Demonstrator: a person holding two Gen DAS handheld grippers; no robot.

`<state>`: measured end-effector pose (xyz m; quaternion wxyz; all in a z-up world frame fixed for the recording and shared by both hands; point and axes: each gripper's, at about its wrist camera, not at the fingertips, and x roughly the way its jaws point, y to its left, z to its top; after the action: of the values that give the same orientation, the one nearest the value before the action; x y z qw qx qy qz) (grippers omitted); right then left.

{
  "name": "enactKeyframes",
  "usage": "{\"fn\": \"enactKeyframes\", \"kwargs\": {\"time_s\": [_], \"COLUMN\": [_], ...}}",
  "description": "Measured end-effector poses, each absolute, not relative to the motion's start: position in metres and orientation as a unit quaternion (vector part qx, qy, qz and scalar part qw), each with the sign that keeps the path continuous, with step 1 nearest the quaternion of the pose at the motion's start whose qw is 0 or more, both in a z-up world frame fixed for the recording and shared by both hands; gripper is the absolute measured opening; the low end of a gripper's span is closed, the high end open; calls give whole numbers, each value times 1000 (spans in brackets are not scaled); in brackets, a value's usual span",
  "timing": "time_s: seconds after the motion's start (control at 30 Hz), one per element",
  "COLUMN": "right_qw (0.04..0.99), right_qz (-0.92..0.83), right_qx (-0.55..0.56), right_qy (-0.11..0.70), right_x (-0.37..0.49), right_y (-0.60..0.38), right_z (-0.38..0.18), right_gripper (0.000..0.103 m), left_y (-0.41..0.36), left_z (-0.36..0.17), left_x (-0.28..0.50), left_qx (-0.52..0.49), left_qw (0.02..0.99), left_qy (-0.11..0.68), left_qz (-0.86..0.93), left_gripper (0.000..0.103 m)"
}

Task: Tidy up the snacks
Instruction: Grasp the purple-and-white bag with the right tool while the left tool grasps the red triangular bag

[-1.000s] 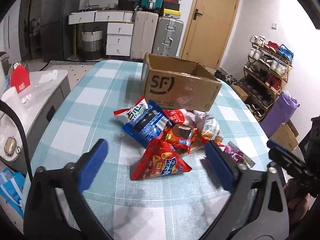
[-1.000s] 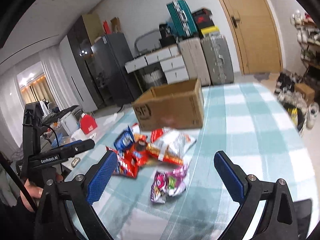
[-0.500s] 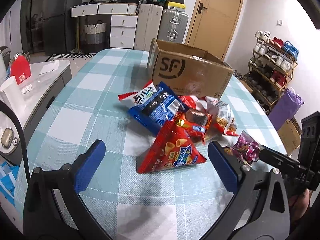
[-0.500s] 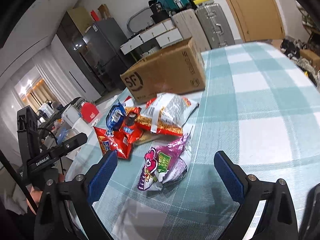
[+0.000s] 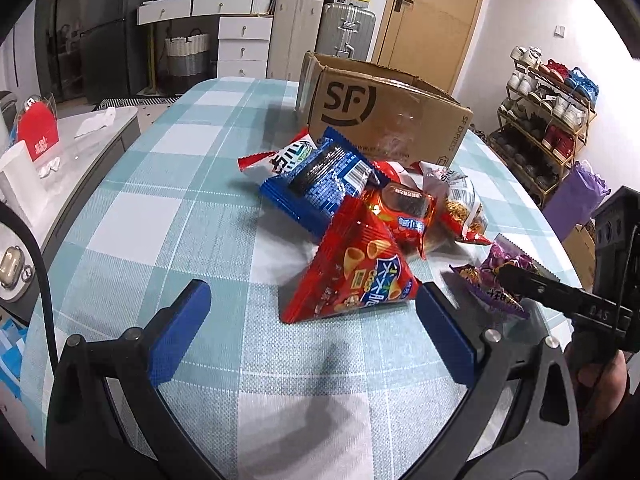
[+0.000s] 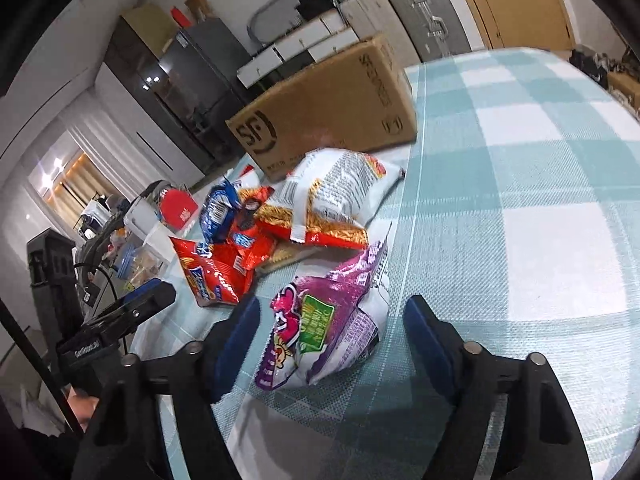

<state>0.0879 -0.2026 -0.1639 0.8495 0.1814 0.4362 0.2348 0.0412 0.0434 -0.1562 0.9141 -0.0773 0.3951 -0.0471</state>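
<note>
At the lower centre of the right wrist view, the right gripper [image 6: 330,332] straddles the purple snack bag [image 6: 332,328], which lies flat on the checked tablecloth [image 6: 520,184]. Its jaws have just been closing; the left pad appears to touch the bag's edge, while the right pad stands apart from it (no grip yet). Above and left of the bag lies a pile of snacks: a white and orange bag [image 6: 332,204], a red cone-snack bag [image 6: 216,272] and a blue cookie pack [image 6: 218,210]. The cardboard box [image 6: 328,108] stands behind the pile, upper centre.

In the left wrist view, the left gripper [image 5: 312,320] is spread wide above the cloth with nothing between its pads; the red cone-snack bag [image 5: 356,272] lies just beyond them
</note>
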Motion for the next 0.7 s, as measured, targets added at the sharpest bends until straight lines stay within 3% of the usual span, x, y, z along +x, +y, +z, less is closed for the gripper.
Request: {"fn": "enactKeyframes", "kwargs": {"time_s": [0.07, 0.37, 0.7], "right_qw": [845, 842, 846], "right_qz": [236, 248, 246], "right_qx": [181, 202, 211], "right_qy": [443, 433, 423], "right_x": [91, 90, 86], "right_y": [-200, -205, -210], "right_z": [-166, -168, -166], "right_gripper": [58, 46, 44], "left_y": [44, 44, 46], "left_z": [-156, -157, -155], "left_x": [40, 36, 33], "left_qx": [-81, -79, -72], "left_qw": [915, 913, 911], "left_qy": [393, 398, 403], "left_qz": [-48, -51, -52], "left_gripper": [102, 102, 102]}}
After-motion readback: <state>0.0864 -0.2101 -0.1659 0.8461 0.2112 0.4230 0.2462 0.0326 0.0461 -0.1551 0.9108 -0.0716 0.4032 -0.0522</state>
